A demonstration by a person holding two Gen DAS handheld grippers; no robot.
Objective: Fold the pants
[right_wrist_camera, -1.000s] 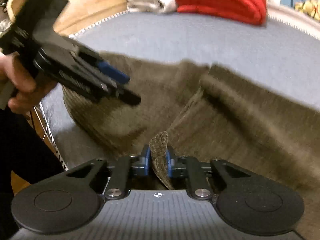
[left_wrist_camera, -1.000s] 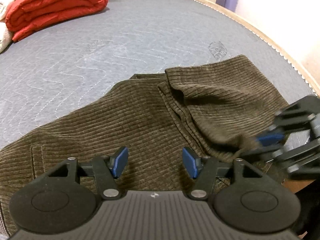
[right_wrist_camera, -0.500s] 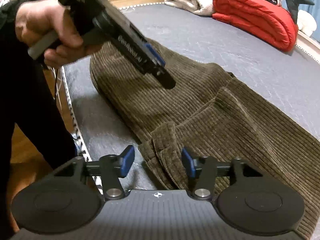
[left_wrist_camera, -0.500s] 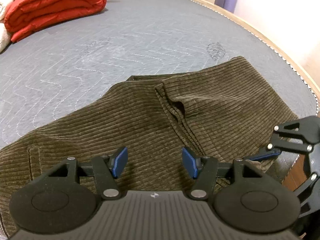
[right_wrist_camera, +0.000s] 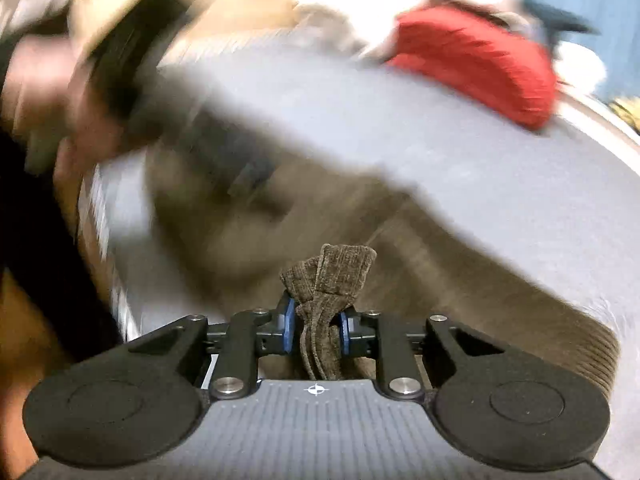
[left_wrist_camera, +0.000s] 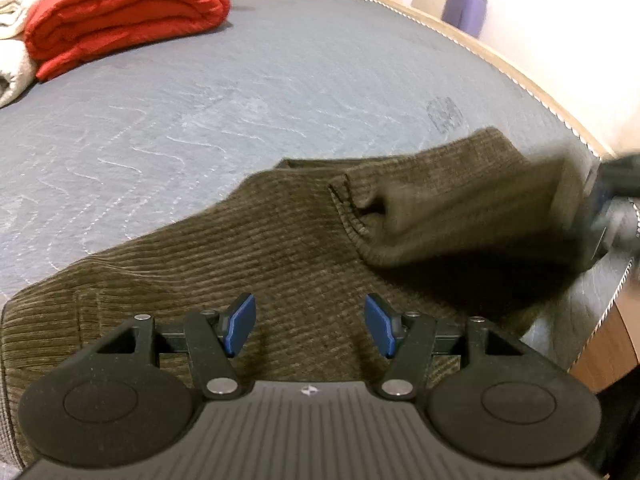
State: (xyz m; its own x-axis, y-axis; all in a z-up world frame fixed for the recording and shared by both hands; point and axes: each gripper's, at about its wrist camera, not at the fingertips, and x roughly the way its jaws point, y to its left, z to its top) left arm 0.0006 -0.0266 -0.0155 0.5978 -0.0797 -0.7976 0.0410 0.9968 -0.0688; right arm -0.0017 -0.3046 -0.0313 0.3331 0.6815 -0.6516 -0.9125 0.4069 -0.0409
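Observation:
Olive-brown corduroy pants [left_wrist_camera: 256, 256] lie on the grey mattress [left_wrist_camera: 280, 80]. My left gripper [left_wrist_camera: 310, 326] is open and empty, hovering low over the middle of the pants. My right gripper [right_wrist_camera: 316, 328] is shut on a bunched edge of the pants [right_wrist_camera: 328, 276] and holds it up; it shows blurred at the right edge of the left wrist view [left_wrist_camera: 604, 216], lifting a pant leg [left_wrist_camera: 460, 208] off the bed. The left gripper appears blurred at the upper left of the right wrist view [right_wrist_camera: 224, 160].
A folded red quilt [left_wrist_camera: 120, 12] and white bedding [left_wrist_camera: 12, 32] lie at the far left of the mattress. The mattress edge and wooden bed frame [left_wrist_camera: 604, 344] are at the right. A purple box [left_wrist_camera: 466, 16] stands by the far wall.
My right gripper, open half a second ago, has shut on the pants edge and lifted it. The pant leg has risen off the bed. The left gripper has stayed open above the pants.

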